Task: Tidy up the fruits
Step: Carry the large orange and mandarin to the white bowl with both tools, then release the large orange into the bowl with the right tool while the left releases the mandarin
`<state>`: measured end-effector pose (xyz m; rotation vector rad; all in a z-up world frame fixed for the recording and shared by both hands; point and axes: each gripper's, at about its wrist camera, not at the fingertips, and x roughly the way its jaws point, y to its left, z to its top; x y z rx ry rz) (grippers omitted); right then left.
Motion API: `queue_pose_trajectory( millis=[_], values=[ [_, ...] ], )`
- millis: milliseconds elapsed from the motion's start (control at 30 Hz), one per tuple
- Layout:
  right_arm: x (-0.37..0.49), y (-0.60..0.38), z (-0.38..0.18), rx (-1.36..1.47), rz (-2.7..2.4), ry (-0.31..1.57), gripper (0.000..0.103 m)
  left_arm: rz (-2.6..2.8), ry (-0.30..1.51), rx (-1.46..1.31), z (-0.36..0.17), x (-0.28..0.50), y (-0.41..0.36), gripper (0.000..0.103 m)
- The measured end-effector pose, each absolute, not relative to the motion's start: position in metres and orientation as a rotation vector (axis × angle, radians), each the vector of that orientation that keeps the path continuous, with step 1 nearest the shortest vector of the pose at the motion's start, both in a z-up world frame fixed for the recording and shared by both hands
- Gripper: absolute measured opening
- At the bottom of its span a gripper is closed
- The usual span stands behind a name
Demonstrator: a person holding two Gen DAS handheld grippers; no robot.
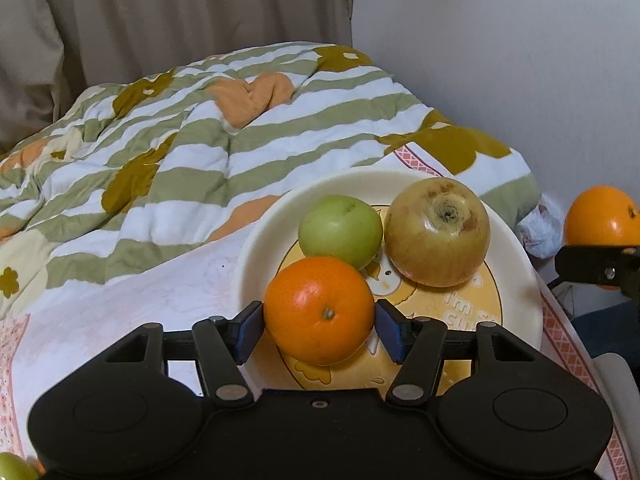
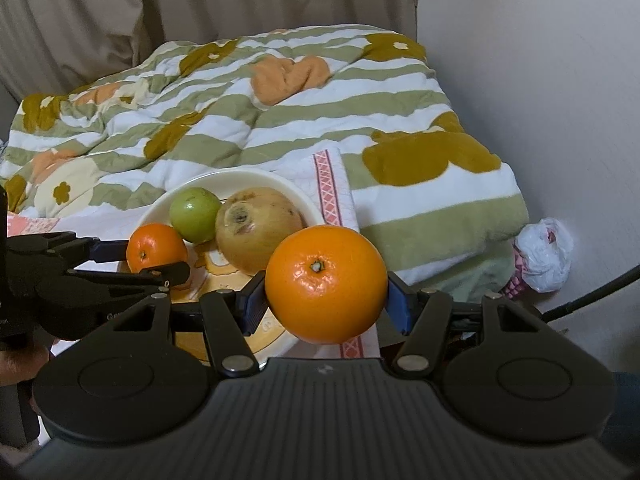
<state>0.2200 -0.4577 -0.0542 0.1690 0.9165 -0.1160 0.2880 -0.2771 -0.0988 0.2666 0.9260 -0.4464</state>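
The left gripper (image 1: 319, 326) had its blue fingers (image 1: 249, 330) on either side of a small orange (image 1: 319, 311) that sat on the near part of a cream plate (image 1: 516, 280). The left finger touched the fruit's skin, but a thin gap showed at the right one, so the hold looked loosened rather than clenched. The right gripper (image 2: 326, 305) was clamped on a larger orange (image 2: 326, 284) — both fingers (image 2: 253, 307) pressed against its sides, the fruit held in the air just right of the plate's near edge, stem end facing the camera.

Behind the small orange on the plate lay a green apple (image 1: 341, 231) and, beside it to the right, a yellow-brown pear (image 1: 437, 231); the three fruits sat close together over a yellow cartoon print. The plate rested on a white cloth with a pink patterned border (image 2: 329, 188), spread over the bed. Farther back lay a rumpled quilt (image 1: 192, 148) with green and white stripes — and in the corner by the wall, a crumpled white plastic bag (image 2: 546, 254). Beige curtains (image 1: 160, 12) hung behind the bed.
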Motion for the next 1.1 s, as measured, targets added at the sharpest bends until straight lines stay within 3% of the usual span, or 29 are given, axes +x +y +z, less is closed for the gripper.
queue_pose_trajectory(
  millis=[67, 133, 667, 1100],
  values=[
    [0.22, -0.46, -0.054, 0.172, -0.123, 0.916, 0.076, -0.458, 0.899, 0.265, -0.093, 0.286, -0.277, 0.092],
    [0.22, -0.462, -0.052, 0.175, -0.126, 0.913, 0.076, -0.474, 0.866, 0.257, -0.086, 0.282, -0.276, 0.098],
    [0.228, -0.444, -0.051, 0.129, -0.016, 0.918, 0.076, -0.31, 0.82, 0.182, -0.044, 0.244, -0.223, 0.1],
    [0.244, -0.397, -0.098, 0.049, 0.083, 0.977, 0.076, -0.187, 0.846, 0.077, -0.039, 0.209, -0.183, 0.101]
  ],
)
